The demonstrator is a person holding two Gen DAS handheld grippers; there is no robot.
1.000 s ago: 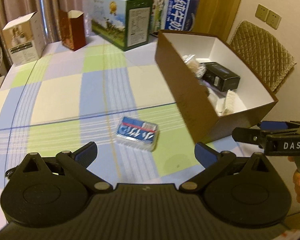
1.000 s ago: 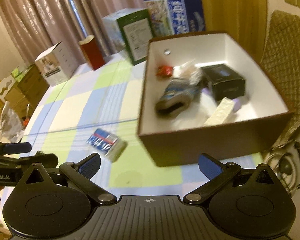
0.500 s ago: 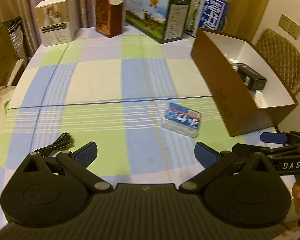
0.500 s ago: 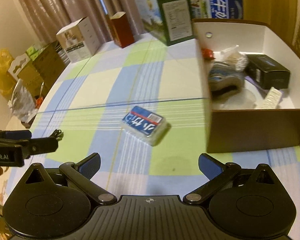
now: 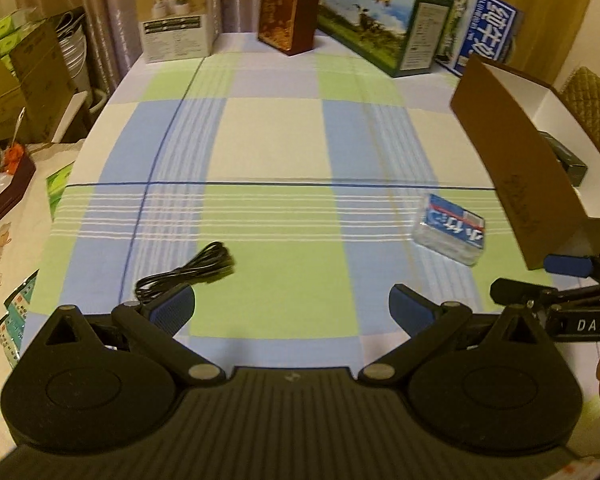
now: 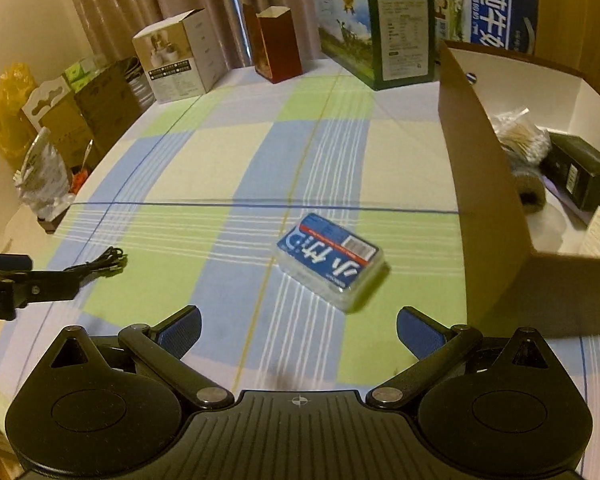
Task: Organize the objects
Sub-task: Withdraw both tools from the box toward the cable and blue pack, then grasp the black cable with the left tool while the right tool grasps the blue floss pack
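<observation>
A clear pack with a blue label (image 6: 332, 261) lies on the checked tablecloth, just ahead of my right gripper (image 6: 299, 329), which is open and empty. The same pack (image 5: 452, 229) sits to the right in the left wrist view. A coiled black cable (image 5: 188, 270) lies just in front of the left finger of my left gripper (image 5: 291, 309), also open and empty. The cable (image 6: 100, 263) shows at the left of the right wrist view. A brown open box (image 6: 476, 184) on the right holds a black carton (image 6: 584, 178), a bag of sticks and other items.
Along the table's far edge stand a white carton (image 5: 176, 12), a dark red carton (image 5: 288, 16), a green box (image 5: 384, 20) and a blue box (image 5: 484, 32). Cartons and bags crowd the floor left of the table. A quilted chair (image 5: 592, 108) stands behind the brown box.
Both grippers have swung left, away from the brown box. The black cable has come into view and now lies close to my left gripper. The blue-labelled pack has not moved.
</observation>
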